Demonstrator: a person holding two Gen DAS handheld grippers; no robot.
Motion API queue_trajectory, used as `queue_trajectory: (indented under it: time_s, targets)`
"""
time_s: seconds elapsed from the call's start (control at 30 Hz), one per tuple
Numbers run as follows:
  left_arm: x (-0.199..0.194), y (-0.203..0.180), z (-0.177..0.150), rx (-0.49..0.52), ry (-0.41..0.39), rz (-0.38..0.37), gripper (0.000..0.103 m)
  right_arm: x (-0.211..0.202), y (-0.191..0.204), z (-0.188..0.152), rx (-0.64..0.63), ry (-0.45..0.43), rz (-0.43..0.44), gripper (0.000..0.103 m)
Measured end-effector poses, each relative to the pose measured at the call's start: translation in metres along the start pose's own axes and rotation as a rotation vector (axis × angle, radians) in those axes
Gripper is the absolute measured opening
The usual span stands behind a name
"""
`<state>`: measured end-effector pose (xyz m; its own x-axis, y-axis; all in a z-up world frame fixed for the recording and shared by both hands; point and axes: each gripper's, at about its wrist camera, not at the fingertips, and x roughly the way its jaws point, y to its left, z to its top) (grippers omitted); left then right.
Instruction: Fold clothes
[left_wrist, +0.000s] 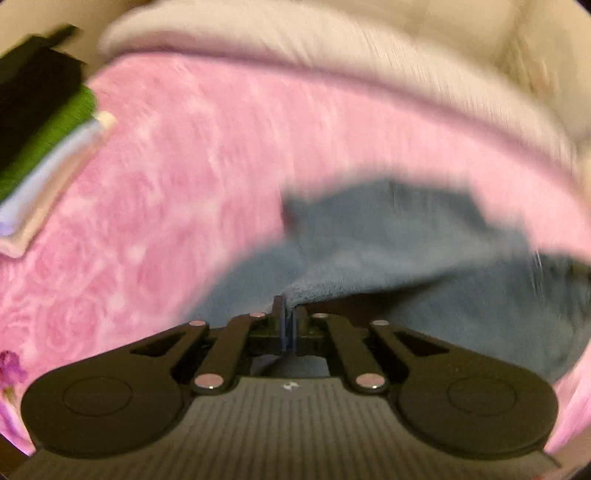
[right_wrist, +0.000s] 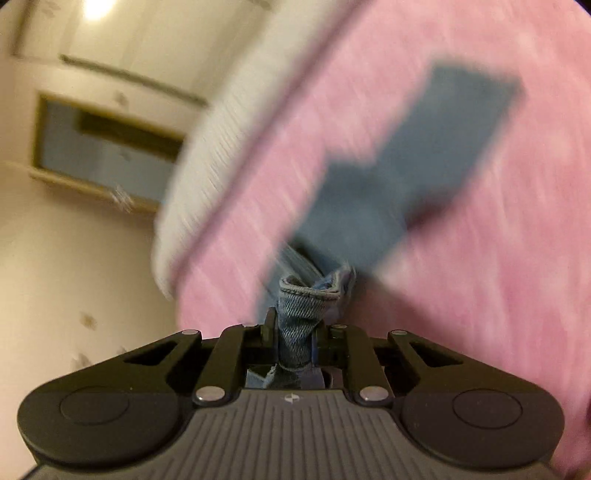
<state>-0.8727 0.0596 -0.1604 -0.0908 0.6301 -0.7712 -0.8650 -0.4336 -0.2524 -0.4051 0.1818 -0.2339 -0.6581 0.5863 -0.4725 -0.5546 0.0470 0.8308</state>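
Both tools clamped on the blue denim garment: left tool, right tool (blurry). Keep tension even above the pink fleece blanket.

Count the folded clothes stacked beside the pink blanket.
4 show: black on top, green, pale blue, cream at the bottom. The frame edge may hide more.

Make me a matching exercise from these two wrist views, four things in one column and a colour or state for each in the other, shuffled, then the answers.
Things:
1. blanket
2. folded stack
3. left gripper
4. right gripper

Descriptions:
A. shut on a thick denim hem
B. pink, spread under everything
C. shut on a thin edge of the blue garment
D. black, green and pale layers, at the left edge

Pairs: 1-B, 2-D, 3-C, 4-A
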Motion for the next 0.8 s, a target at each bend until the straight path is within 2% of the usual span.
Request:
queue_trajectory:
  time_s: [0.07,0.17,0.27,0.37,0.47,0.5,0.53,0.57,0.6,0.7,0.8]
  targets:
    - [-0.026,-0.004,0.025,-0.190,-0.096,-0.034,0.001,-0.029,0.013,0.048,-0.024,-0.096,0.039,0.016]
    - [-0.063,-0.027,0.031,-0.342,-0.204,-0.063,0.001,-0.088,0.026,0.120,-0.065,-0.252,0.082,0.016]
    - [-0.077,-0.063,0.007,-0.438,-0.230,-0.102,0.001,-0.181,0.012,0.181,-0.099,-0.422,0.074,0.016]
    - [-0.058,-0.100,-0.039,-0.516,-0.155,-0.158,0.004,-0.262,-0.032,0.219,-0.112,-0.517,-0.028,0.016]
    - [-0.005,-0.138,-0.100,-0.574,-0.011,-0.171,0.019,-0.306,-0.100,0.238,-0.064,-0.505,-0.216,0.018]
    - [0.014,-0.144,-0.116,-0.598,0.047,-0.156,0.020,-0.312,-0.130,0.241,0.009,-0.478,-0.312,0.022]
    - [0.032,-0.150,-0.132,-0.622,0.106,-0.140,0.020,-0.315,-0.162,0.242,0.096,-0.442,-0.413,0.035]
    - [0.049,-0.155,-0.147,-0.639,0.155,-0.122,0.021,-0.317,-0.191,0.243,0.182,-0.405,-0.502,0.039]
    - [0.060,-0.162,-0.157,-0.625,0.190,-0.098,0.021,-0.318,-0.214,0.239,0.253,-0.374,-0.561,0.040]
    - [0.072,-0.188,-0.160,-0.443,0.249,-0.010,0.020,-0.316,-0.274,0.221,0.436,-0.290,-0.691,0.040]
    - [0.069,-0.223,-0.151,-0.119,0.278,0.080,0.024,-0.302,-0.290,0.203,0.456,-0.229,-0.726,0.047]
